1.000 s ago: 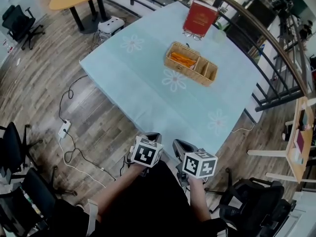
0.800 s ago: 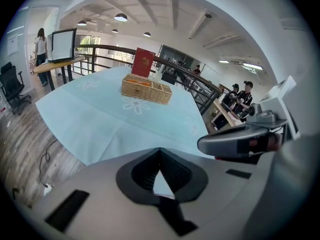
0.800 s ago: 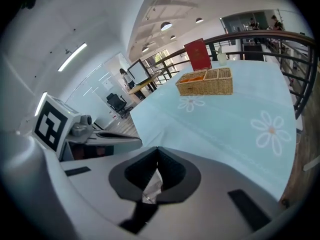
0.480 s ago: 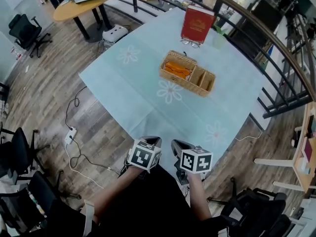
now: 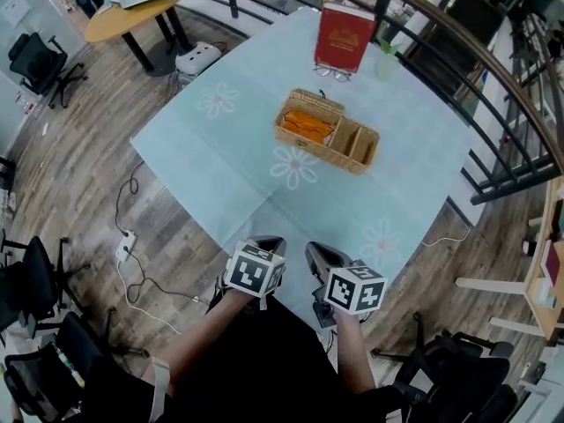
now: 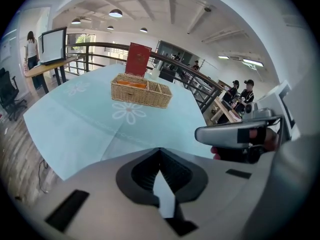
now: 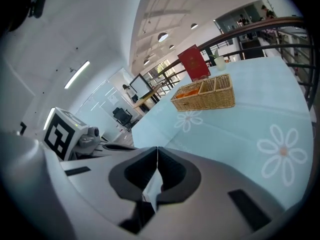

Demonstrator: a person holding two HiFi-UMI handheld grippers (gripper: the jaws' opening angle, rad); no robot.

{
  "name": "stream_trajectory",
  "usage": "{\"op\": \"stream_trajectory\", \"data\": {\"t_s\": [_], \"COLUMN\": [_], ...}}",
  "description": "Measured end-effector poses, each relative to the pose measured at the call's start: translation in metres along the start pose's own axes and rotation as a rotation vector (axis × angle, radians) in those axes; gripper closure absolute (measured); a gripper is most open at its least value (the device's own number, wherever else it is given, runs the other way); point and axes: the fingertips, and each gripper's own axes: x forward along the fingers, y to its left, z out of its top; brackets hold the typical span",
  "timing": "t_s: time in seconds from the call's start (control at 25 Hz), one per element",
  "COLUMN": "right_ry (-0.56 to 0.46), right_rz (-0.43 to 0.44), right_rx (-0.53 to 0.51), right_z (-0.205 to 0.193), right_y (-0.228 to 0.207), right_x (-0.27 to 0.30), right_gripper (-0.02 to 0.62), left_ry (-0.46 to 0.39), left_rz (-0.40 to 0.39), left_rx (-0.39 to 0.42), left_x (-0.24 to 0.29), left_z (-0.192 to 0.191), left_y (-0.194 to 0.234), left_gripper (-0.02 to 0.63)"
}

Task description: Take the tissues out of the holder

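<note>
The left gripper (image 6: 160,151) and the right gripper (image 7: 157,149) each have their jaws closed tip to tip with nothing between them. They are held side by side at the near corner of the pale blue tablecloth (image 5: 220,148). The orange tissue packs (image 5: 307,127) lie in the large end compartment of the wicker basket (image 5: 310,147), mid-table and well apart from both grippers.
</note>
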Motion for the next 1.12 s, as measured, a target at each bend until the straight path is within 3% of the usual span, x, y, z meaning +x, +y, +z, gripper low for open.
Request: {"op": "stream_trajectory", "data": {"t_s": [0.4,0.68,0.8,0.92,1.12], "right_ry": [-0.161,-0.162,-0.154,-0.140,-0.124], "right_rz": [-0.006,-0.093,-0.101,-0.101,-0.132], "right_rx": [0.008,-0.047,-0.043,-0.089,-0.106], "right_z": [0.048,0.064,0.071,0.074,0.076], "right_y": [-0.010,-0.020,-0.020,-0.014,-0.016], "right_x": [0.016,0.036,0.045,0.053,0.064], "right_gripper": [0.581,0.580,0.580,0.577,0.566], "left_ry": [-0.036,-0.079,-0.069,-0.080,-0.075], "left_rz": [-0.058,-0.130,-0.133,-0.188,-0.170], "left_rx": [0.053,0.030,0.030,-0.004,0.029], "left_x": [0.023,0.016,0.021,0.021,0.027], "left_z": [0.046,0.084,0.090,0.099,0.103], "left_y": [0.026,0.040,0.049,0.050,0.065], "left_gripper": [0.600,0.600,0.600,0.600,0.600]}}
